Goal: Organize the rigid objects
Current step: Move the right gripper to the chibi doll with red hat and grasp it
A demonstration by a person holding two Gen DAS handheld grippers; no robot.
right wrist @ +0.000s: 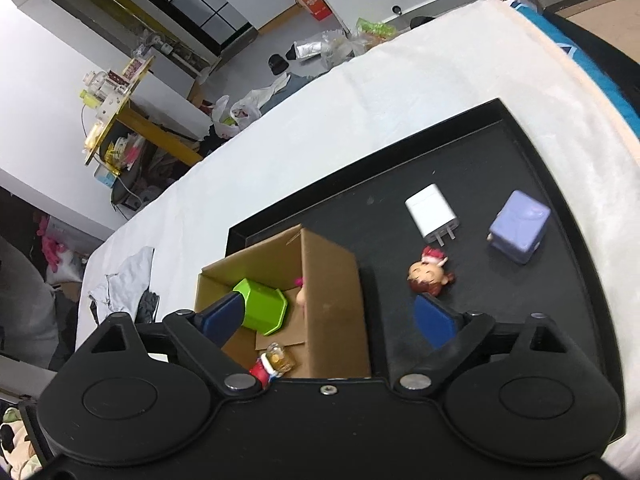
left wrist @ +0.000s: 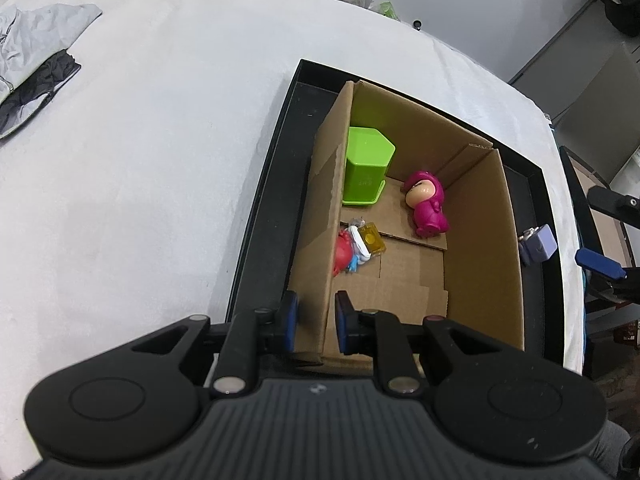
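Observation:
An open cardboard box (left wrist: 480,240) stands on a black tray (left wrist: 272,184). Inside it are a green hexagonal container (left wrist: 368,164), a magenta figurine (left wrist: 426,204) lying on its side, and a small red, white and blue toy with a yellow piece (left wrist: 360,246). My left gripper (left wrist: 316,322) is shut on the box's near left wall. On the tray (right wrist: 500,152) right of the box (right wrist: 332,280) lie a white charger plug (right wrist: 432,214), a purple cube (right wrist: 518,226) and a small doll head (right wrist: 430,276). My right gripper (right wrist: 328,316) hangs open over the box's right wall, gripping nothing.
The tray rests on a white cloth-covered table (left wrist: 140,160). A grey and black garment (left wrist: 32,80) lies at the table's far left. Past the far edge are bags and floor clutter (right wrist: 240,108). The table's right edge drops off close to the tray.

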